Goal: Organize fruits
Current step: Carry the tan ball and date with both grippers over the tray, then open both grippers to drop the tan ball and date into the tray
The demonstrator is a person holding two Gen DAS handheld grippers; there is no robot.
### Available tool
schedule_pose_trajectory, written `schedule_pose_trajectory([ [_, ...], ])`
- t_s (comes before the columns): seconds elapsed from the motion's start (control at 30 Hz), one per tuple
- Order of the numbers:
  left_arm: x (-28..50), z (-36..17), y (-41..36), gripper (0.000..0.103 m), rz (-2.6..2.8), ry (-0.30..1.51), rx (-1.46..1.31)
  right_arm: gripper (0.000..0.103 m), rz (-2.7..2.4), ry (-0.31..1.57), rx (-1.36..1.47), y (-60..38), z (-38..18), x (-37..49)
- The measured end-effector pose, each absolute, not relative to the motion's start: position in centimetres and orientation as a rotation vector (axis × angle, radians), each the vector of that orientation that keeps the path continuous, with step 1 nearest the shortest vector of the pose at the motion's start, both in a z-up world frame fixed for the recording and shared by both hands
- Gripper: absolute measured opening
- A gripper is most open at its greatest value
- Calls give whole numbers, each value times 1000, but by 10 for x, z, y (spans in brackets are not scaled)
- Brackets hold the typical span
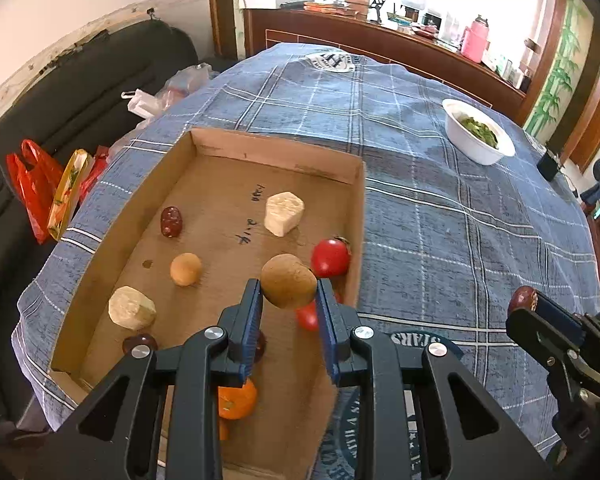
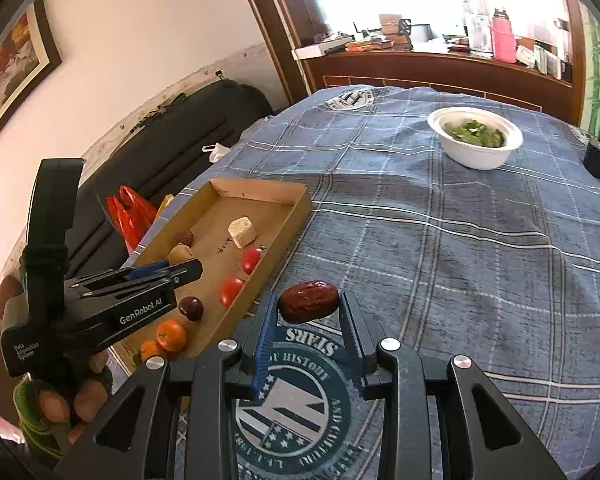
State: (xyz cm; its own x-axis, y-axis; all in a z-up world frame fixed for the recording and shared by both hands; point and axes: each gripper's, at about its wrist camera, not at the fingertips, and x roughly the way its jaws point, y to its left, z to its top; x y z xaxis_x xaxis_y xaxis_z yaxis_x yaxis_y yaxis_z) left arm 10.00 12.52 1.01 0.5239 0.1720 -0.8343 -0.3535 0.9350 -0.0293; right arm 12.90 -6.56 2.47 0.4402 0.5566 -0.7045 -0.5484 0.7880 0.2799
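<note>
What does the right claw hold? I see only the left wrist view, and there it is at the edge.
Observer: A dark red date, pinched between the pads of the right claw.
Operator: Is it over the box?
Observer: No. It is beside the box, above the round emblem on the cloth.
Operator: How many oranges are in the box? I see one clearly.
Observer: Two oranges, side by side at the near end.
</note>
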Motion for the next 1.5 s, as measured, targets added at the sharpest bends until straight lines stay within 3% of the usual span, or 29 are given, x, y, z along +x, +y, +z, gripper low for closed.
schedule_pose_trajectory([
  [0.6, 129, 10, 219, 25, 418, 985, -297, 32, 782, 909, -5, 21, 20, 179],
  [1.5, 198, -50, 242, 25, 470, 1135, -322, 32, 731, 1039, -66, 119, -37, 247],
])
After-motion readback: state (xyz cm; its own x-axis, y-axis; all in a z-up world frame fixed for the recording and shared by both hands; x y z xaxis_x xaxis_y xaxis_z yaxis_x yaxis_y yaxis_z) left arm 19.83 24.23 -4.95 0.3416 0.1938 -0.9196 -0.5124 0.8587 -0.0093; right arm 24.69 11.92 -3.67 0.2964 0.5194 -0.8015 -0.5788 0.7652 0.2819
